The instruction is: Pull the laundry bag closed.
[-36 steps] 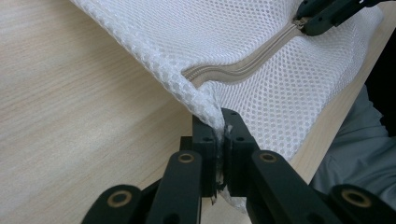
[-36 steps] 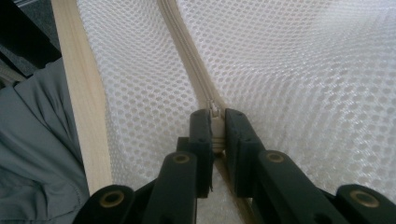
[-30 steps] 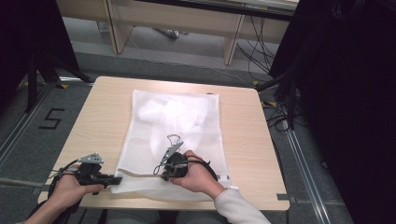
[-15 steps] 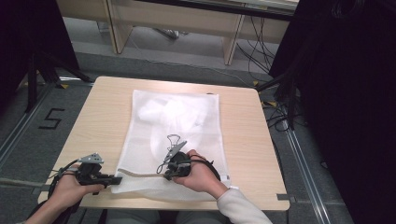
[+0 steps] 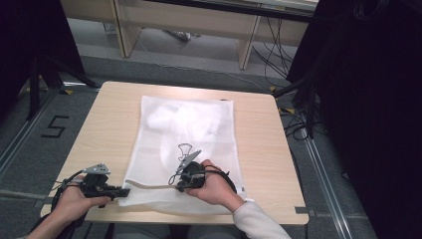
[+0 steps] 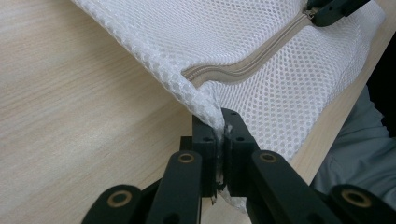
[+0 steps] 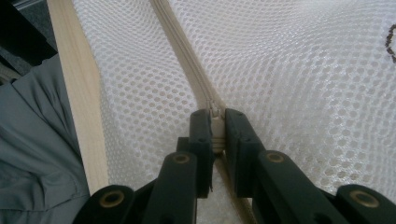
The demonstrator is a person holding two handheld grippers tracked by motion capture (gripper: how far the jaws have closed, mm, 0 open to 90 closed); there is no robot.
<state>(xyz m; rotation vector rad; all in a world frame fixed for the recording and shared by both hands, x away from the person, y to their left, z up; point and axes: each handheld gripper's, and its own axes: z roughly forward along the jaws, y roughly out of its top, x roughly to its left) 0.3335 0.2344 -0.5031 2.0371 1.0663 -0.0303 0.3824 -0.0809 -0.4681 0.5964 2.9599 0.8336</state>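
Observation:
A white mesh laundry bag (image 5: 199, 124) lies flat on the wooden table (image 5: 109, 124), with a pale garment showing faintly inside it. Its beige zipper (image 5: 149, 187) runs along the near edge. My left gripper (image 5: 124, 191) is shut on the bag's near-left corner; in the left gripper view the mesh (image 6: 261, 37) is pinched between the jaws of that gripper (image 6: 222, 126), just past the zipper's end (image 6: 247, 67). My right gripper (image 5: 178, 186) is shut on the zipper pull (image 7: 215, 122), partway along the zipper (image 7: 182, 46), and its jaw tips (image 6: 327, 11) show farther off.
A thin dark loop (image 5: 185, 148) lies on the bag above the right hand. The table's near edge (image 7: 79, 93) runs close to the person's grey-clad lap (image 7: 37, 149). Desk legs (image 5: 124, 30) and cables (image 5: 278, 45) stand beyond the table, dark drapes (image 5: 368, 99) to the right.

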